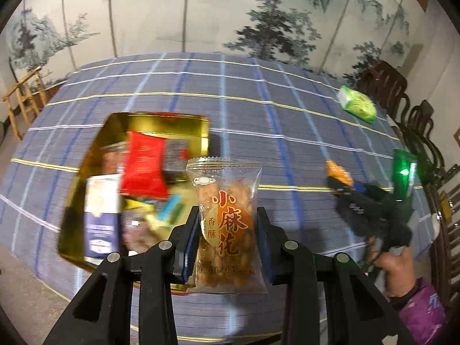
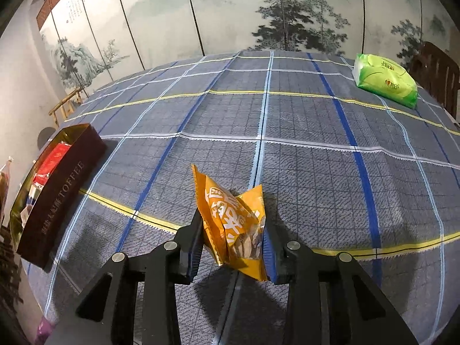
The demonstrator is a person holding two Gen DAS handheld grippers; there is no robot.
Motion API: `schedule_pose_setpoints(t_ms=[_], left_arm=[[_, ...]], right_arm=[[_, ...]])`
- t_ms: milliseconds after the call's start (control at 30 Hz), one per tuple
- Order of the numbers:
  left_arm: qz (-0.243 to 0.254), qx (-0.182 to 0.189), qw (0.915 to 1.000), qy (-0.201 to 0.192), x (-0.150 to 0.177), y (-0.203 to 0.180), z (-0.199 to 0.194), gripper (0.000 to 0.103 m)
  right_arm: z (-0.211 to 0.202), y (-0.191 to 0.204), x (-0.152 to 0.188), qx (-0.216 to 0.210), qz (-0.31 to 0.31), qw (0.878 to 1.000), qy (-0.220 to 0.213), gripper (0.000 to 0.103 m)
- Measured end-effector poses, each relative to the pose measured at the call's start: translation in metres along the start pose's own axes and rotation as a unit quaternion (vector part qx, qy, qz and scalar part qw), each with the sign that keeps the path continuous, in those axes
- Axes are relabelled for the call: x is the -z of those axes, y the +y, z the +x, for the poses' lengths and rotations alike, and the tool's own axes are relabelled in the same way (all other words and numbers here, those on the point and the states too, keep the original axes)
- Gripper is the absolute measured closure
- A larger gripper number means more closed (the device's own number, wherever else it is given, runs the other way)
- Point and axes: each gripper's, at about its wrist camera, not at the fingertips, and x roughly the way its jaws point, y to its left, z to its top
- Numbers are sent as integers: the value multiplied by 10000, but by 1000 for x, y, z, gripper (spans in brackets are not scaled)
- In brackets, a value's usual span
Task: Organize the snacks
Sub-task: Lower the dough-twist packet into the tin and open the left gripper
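Two crinkly packets, gripper-pinched.

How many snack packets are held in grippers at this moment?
2. The clear twisted-dough snack packet is in the left gripper; the orange foil snack packet is in the right gripper.

Toffee tin at left table edge, interior crowded with snack packets; little free room inside
Green tissue pack at far right, well apart
Broad bare tablecloth between tin and tissue pack: open passage
Chairs line right edge
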Motion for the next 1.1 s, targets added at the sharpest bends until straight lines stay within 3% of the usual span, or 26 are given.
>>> schedule_pose_setpoints(t_ms=[367,1100], left_arm=[[36,-586,9980,-244,-7,40,14,70],[238,-760,9968,-76,-29,50,61,70]], right_arm=[[0,1,0,90,-5,10000,0,66],[-1,1,0,119,-24,9999,3,66]])
